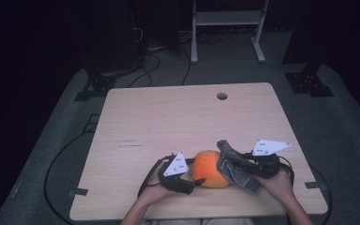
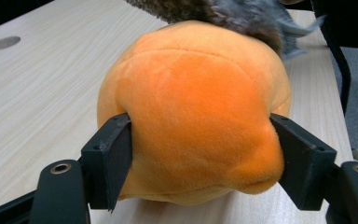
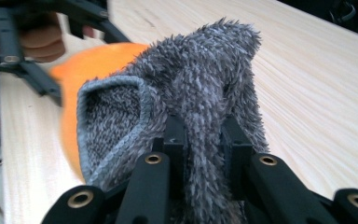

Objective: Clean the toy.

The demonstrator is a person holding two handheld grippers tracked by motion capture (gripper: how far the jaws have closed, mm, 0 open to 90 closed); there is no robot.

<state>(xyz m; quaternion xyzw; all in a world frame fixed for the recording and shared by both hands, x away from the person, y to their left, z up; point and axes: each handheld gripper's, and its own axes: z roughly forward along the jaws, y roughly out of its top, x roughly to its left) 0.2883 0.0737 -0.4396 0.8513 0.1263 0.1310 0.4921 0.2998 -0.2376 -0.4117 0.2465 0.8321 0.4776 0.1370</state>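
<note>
A dark room surrounded the pale wooden worktop (image 1: 168,122). Near its front edge we saw the orange plush ball (image 1: 209,168), resting on the wood and squeezed at its sides by the left tongs (image 1: 191,177), whose jaws dented the fabric. Touching its opposite flank lay the grey fuzzy cloth (image 1: 234,164), clenched in the right tongs (image 1: 249,165). We judged the ball directly ahead of the cloth, so wiping meant sweeping leftward.

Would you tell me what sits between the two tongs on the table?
High view: the orange plush ball lies between left tongs and right tongs.
</note>
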